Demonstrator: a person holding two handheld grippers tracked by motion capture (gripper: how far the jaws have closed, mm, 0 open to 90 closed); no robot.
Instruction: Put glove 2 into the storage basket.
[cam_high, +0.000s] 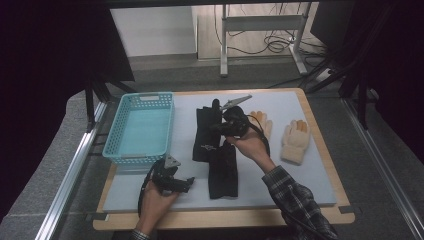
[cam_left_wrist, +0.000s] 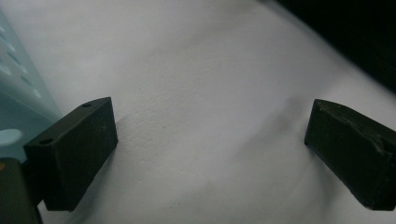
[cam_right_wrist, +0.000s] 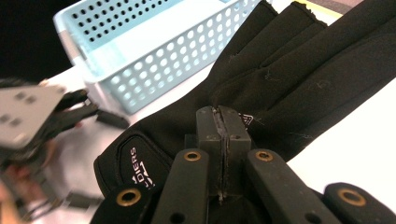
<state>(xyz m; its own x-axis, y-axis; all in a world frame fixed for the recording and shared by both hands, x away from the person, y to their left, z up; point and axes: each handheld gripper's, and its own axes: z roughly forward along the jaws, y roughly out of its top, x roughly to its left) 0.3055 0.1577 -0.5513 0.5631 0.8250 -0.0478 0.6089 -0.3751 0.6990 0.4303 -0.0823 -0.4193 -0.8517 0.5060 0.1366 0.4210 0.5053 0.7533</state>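
Observation:
Two black gloves lie on the white table top: one (cam_high: 205, 132) beside the basket, the other (cam_high: 223, 172) nearer the front. My right gripper (cam_high: 218, 131) hovers over the far black glove (cam_right_wrist: 289, 79). In the right gripper view its jaws (cam_right_wrist: 223, 114) are pressed together at the glove's middle, apparently pinching a fold of fabric. My left gripper (cam_high: 187, 182) rests low near the front left of the table. Its jaws (cam_left_wrist: 210, 149) stand wide apart over bare white surface, with nothing between them.
A light blue perforated basket (cam_high: 120, 150) stands at the left of the table, its wall (cam_right_wrist: 154, 70) just beyond the held glove. Two beige gloves with orange fingertips (cam_high: 296, 140) (cam_high: 262, 122) lie at the right. Wooden table edges (cam_high: 225, 219) frame the white mat.

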